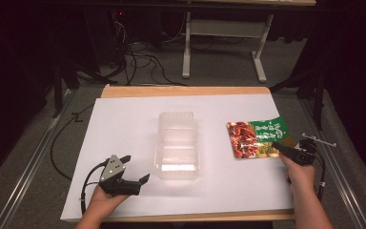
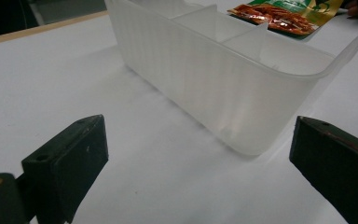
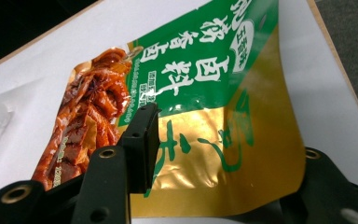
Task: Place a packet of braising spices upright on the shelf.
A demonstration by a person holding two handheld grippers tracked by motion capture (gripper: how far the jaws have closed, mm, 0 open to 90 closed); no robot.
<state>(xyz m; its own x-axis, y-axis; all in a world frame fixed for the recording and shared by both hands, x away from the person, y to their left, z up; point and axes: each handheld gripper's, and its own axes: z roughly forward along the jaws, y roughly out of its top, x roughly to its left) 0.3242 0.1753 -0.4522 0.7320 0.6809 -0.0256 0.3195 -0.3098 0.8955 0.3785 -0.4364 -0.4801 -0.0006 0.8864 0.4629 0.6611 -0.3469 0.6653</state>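
Lying flat just right of the clear ribbed plastic divided bin (image 1: 177,145), the green-and-gold foil snack pouch (image 1: 257,137) looks pinched at its near edge by the right gripper (image 1: 289,151), transfer seemingly pending, while the left gripper (image 1: 134,172) gapes empty.

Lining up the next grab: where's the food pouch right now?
In the high view the food pouch lies flat on the white table sheet, right of the clear plastic container, with the right gripper at its near right corner.
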